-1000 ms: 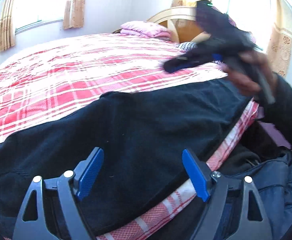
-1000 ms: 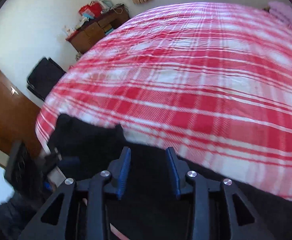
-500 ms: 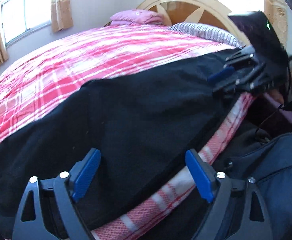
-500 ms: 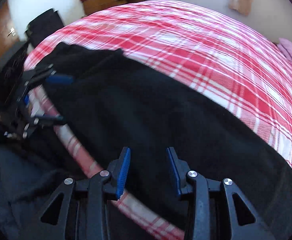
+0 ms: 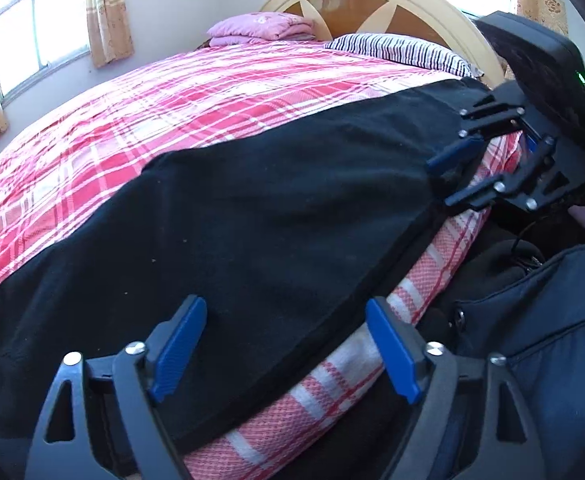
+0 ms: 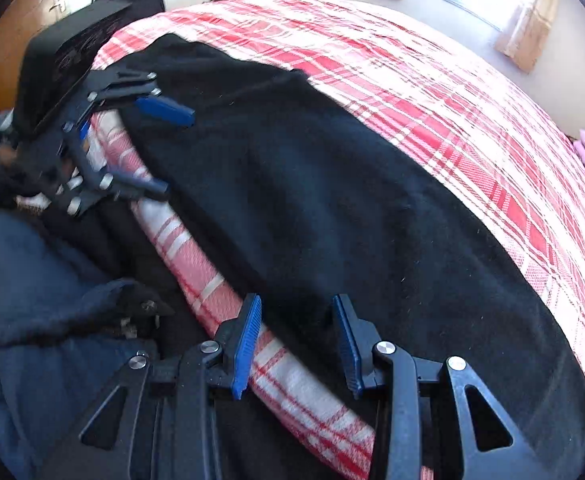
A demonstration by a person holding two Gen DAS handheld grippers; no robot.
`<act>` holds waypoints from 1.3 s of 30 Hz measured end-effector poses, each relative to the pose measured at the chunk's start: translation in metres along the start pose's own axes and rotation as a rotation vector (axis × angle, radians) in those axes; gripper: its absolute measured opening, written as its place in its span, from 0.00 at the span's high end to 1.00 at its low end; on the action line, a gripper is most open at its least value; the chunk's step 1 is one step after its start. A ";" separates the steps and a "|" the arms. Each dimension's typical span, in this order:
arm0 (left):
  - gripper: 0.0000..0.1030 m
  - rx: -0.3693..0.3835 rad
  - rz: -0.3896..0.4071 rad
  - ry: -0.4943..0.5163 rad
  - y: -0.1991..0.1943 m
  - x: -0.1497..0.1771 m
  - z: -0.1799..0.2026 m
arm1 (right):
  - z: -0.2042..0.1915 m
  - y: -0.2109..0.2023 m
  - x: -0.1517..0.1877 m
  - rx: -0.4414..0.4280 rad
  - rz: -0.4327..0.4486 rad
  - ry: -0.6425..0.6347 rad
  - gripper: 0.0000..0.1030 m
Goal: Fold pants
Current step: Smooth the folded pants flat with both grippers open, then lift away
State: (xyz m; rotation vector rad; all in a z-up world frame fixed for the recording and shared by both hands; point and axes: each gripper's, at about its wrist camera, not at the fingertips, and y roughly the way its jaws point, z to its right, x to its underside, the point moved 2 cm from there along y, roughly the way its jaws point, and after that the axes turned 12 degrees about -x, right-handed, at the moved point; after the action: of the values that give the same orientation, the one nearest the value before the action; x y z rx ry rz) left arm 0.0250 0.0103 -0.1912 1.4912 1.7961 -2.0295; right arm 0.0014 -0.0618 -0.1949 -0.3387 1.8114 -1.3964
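Left wrist view: the left gripper (image 5: 288, 350) has its jaws wide apart and holds nothing, low over the black pants (image 5: 260, 216), while the right gripper (image 5: 458, 176) has come down from the air to their far end (ready to pinch, I judge).

Right wrist view: the right gripper (image 6: 296, 346) is moderately open and empty; the pants (image 6: 352, 200) lie flat along the near edge of the plaid bed (image 6: 432, 80).

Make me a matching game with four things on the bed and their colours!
Things:
1. pants
2. bedspread
3. folded blanket
4. pillow

Colours:
A. striped black and white
B. red and white plaid
C. black
D. pink

Pairs: 1-C, 2-B, 3-D, 4-A
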 end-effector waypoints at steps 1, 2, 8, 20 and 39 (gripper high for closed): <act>0.24 0.001 -0.001 -0.001 0.001 0.001 -0.001 | 0.000 0.002 0.002 0.013 -0.011 -0.009 0.62; 0.24 -0.002 0.001 0.006 0.001 0.002 -0.001 | 0.001 0.004 0.003 0.030 -0.018 -0.011 0.62; 0.42 -0.028 0.011 0.065 0.001 0.002 0.008 | 0.016 -0.001 0.002 -0.003 0.025 0.077 0.79; 0.91 0.089 -0.018 0.018 -0.003 -0.001 -0.005 | 0.008 -0.008 0.003 -0.020 0.048 0.090 0.97; 0.90 0.187 -0.073 0.031 -0.002 0.002 -0.002 | 0.021 -0.008 0.014 -0.075 0.051 0.176 0.96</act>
State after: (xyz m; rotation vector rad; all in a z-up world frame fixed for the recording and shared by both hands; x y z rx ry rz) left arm 0.0241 0.0134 -0.1907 1.5317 1.7384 -2.2783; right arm 0.0060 -0.0882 -0.1955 -0.2115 2.0047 -1.3610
